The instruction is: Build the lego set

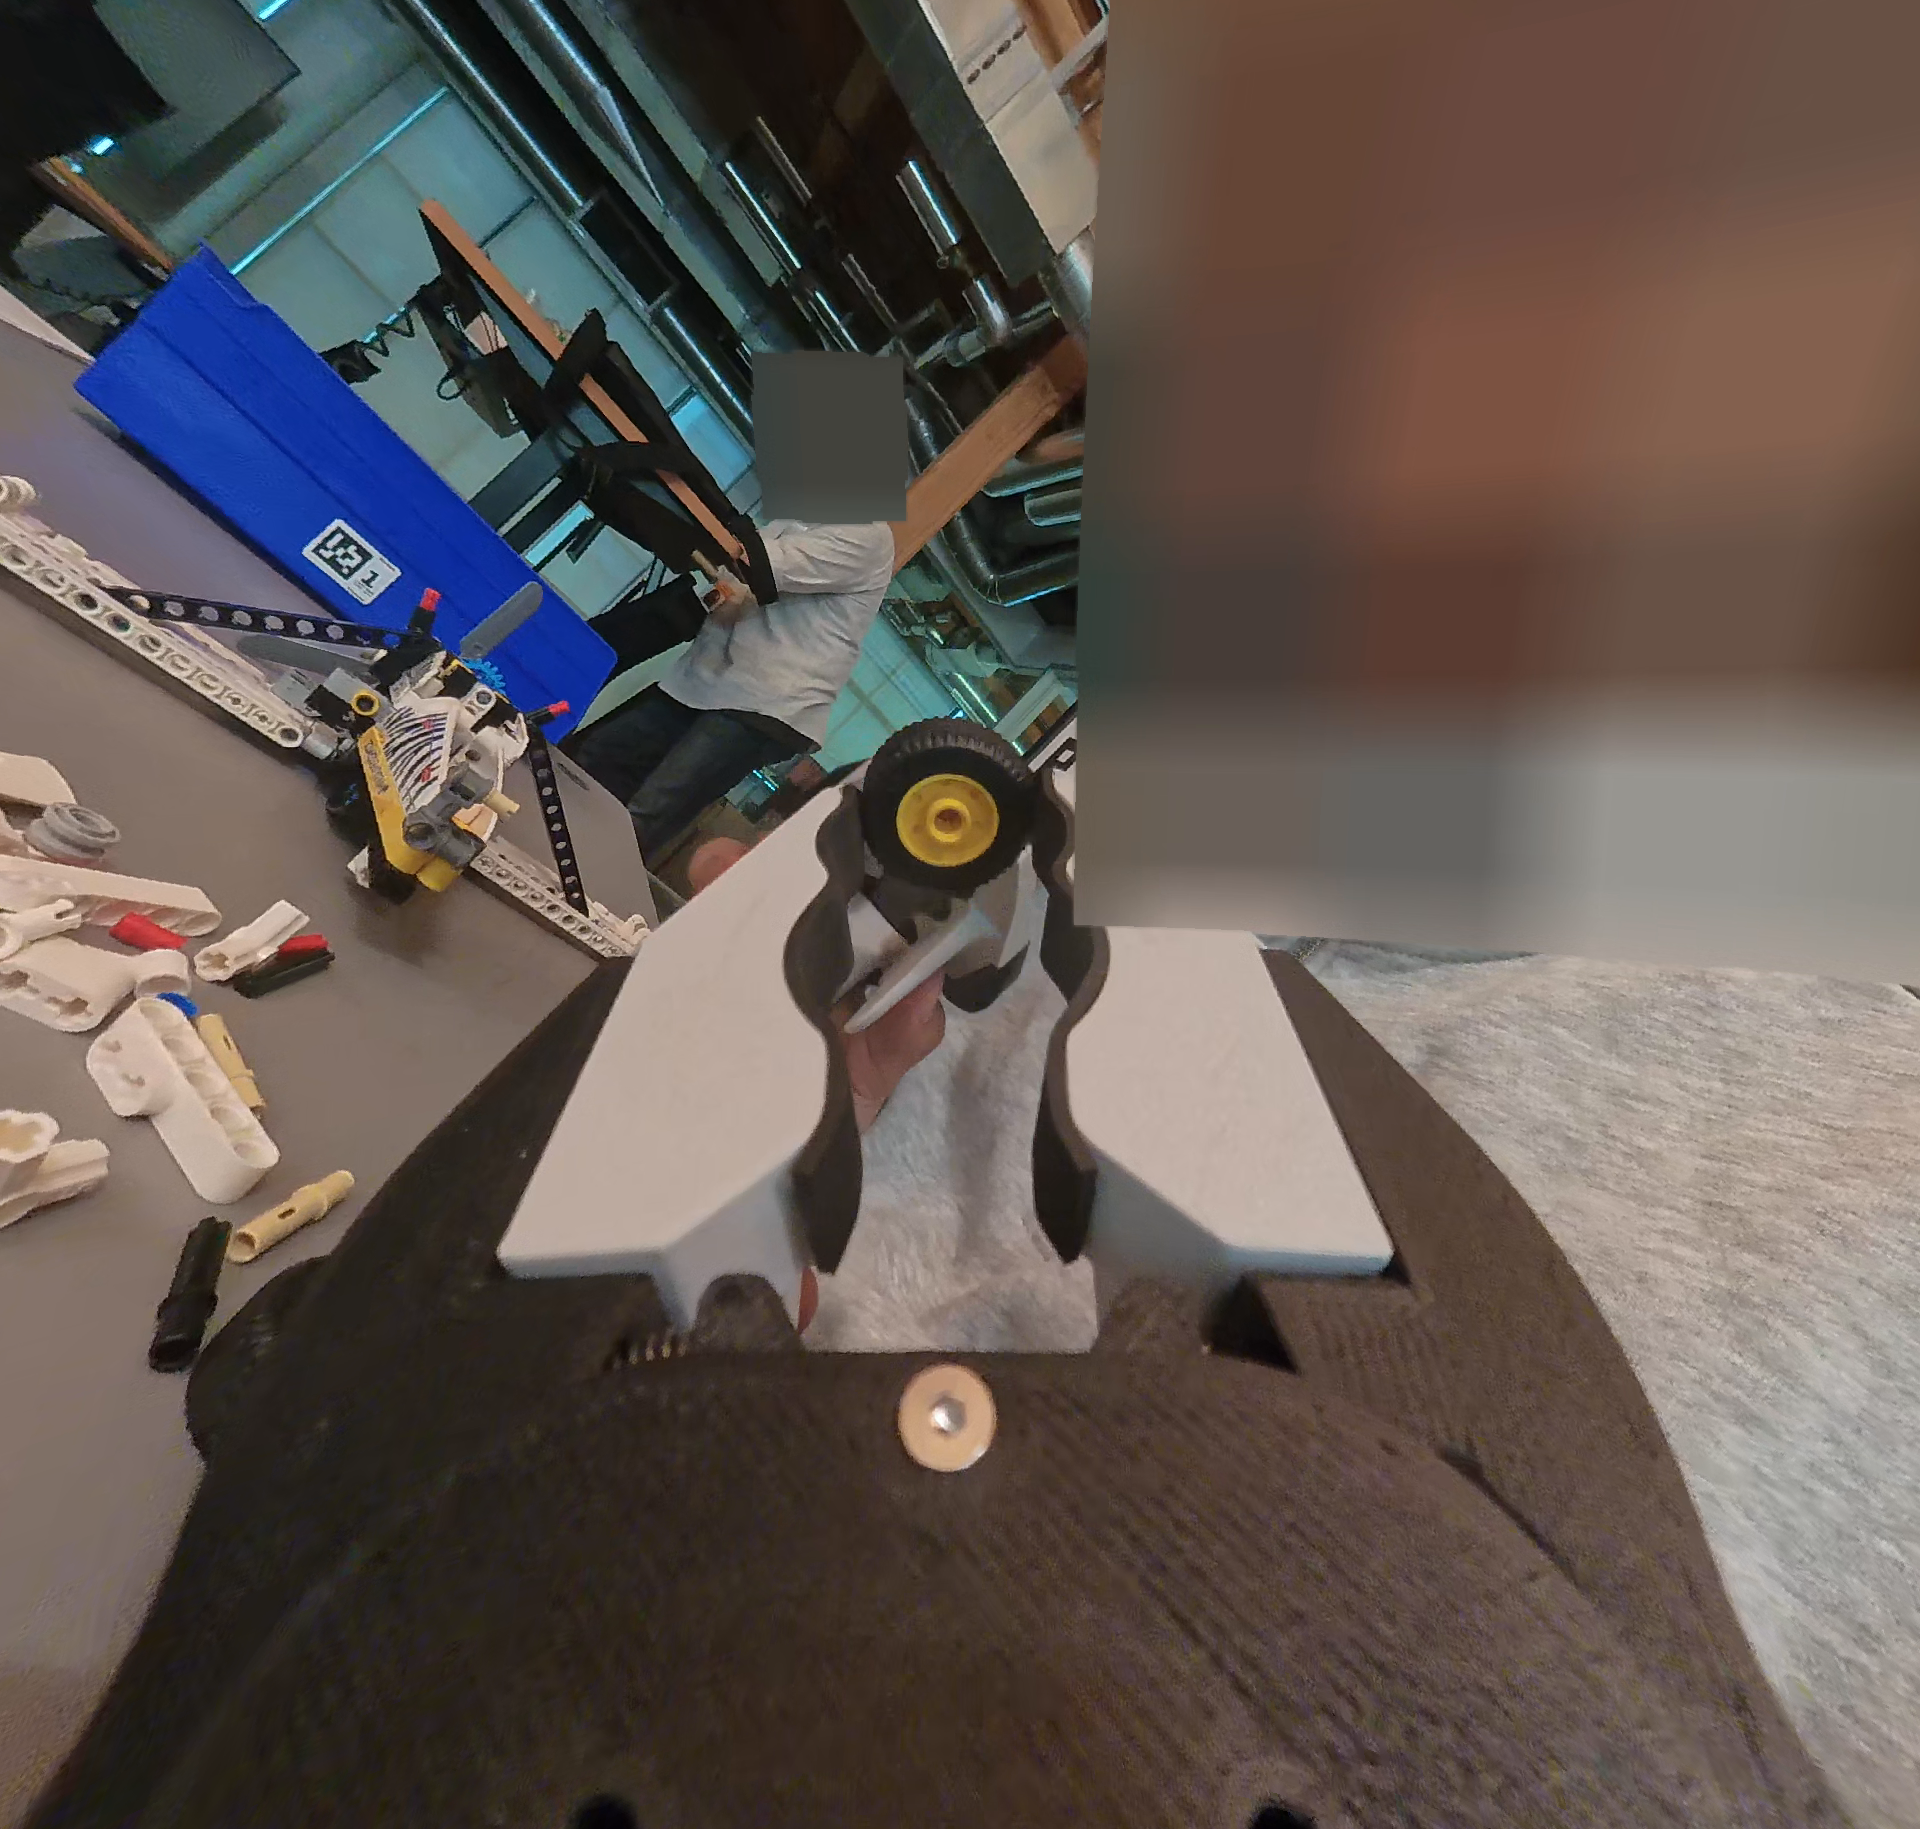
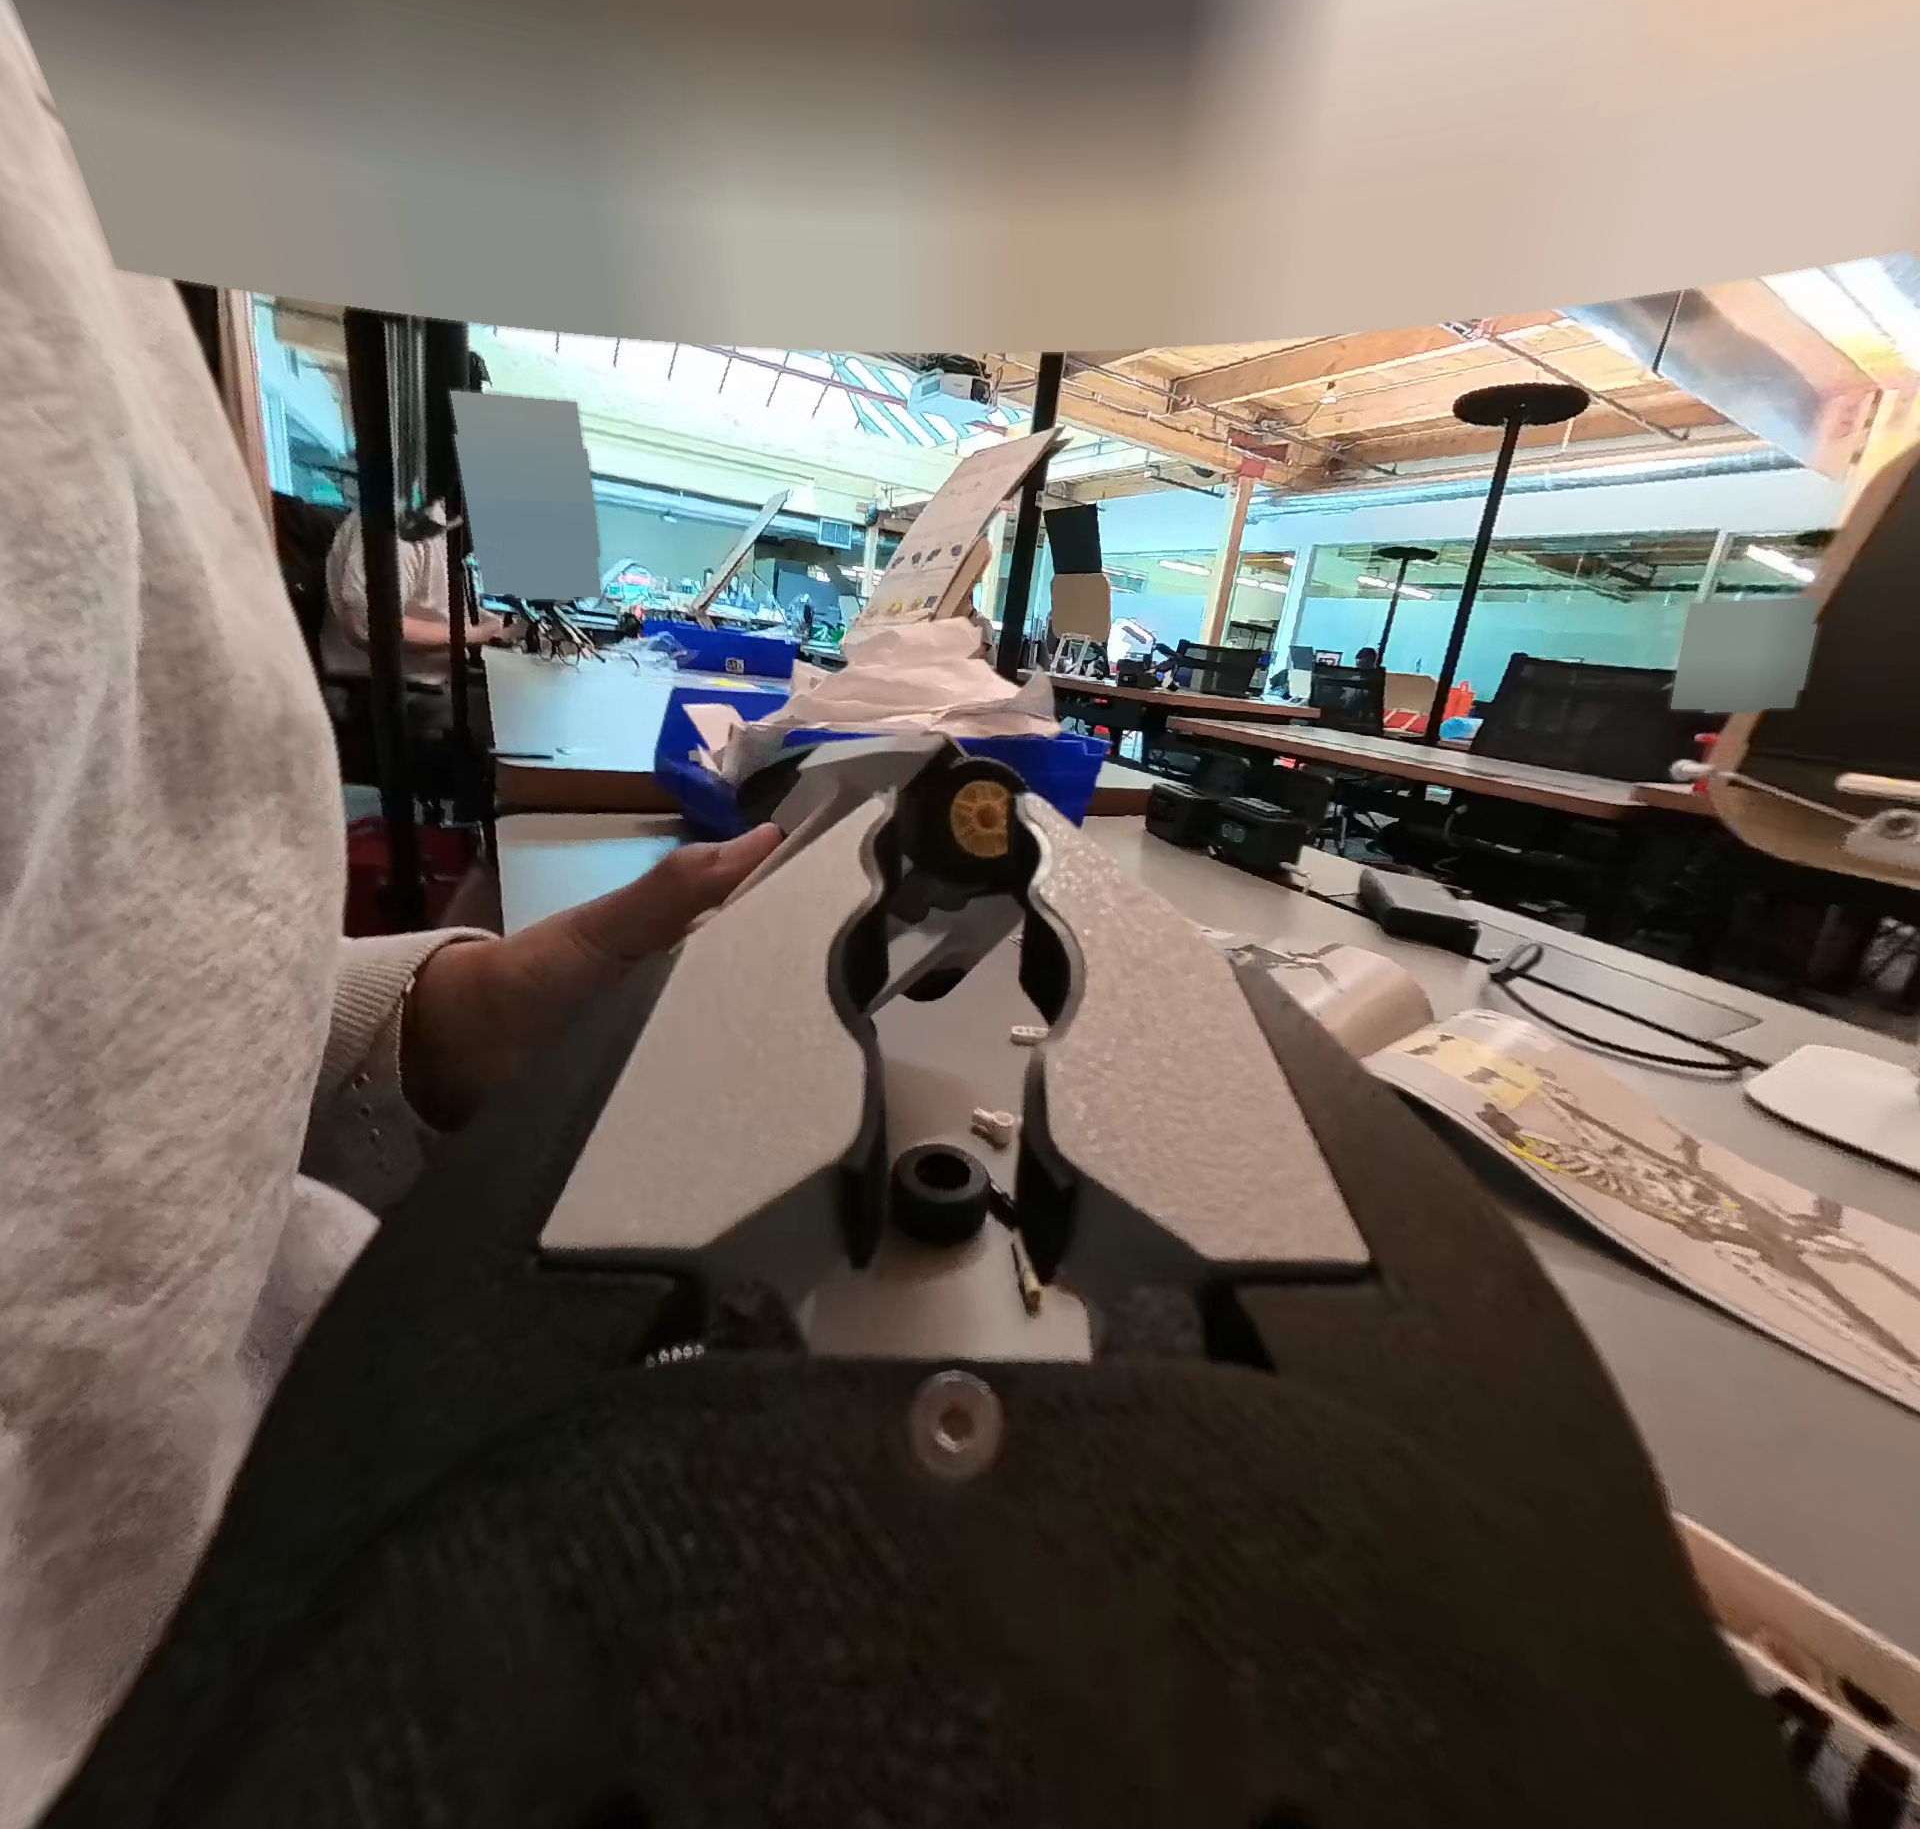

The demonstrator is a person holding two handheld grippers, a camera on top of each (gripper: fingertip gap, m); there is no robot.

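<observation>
In the left wrist view my left gripper (image 1: 948,815) is shut on a black wheel with a yellow hub (image 1: 945,823), held up off the table. Pale fingers of the other gripper (image 1: 914,958) reach in just behind the wheel. In the right wrist view my right gripper (image 2: 961,818) is shut on a black wheel with a yellow hub (image 2: 979,823), and the other gripper's grey finger (image 2: 831,792) meets it from the left, with a hand (image 2: 623,917) on it. I cannot tell whether both views show the same wheel. A part-built yellow and white lego model (image 1: 416,771) stands on the grey table (image 1: 416,1041).
Loose white, tan, red and black lego parts (image 1: 177,1083) lie at the left. A blue bin (image 1: 312,470) stands behind the model. A loose black tyre (image 2: 940,1192), small white pieces (image 2: 992,1123), an open instruction booklet (image 2: 1662,1187) and a paper-filled blue bin (image 2: 883,751) are on the table. Less than 4 cm separates the two grippers' tips.
</observation>
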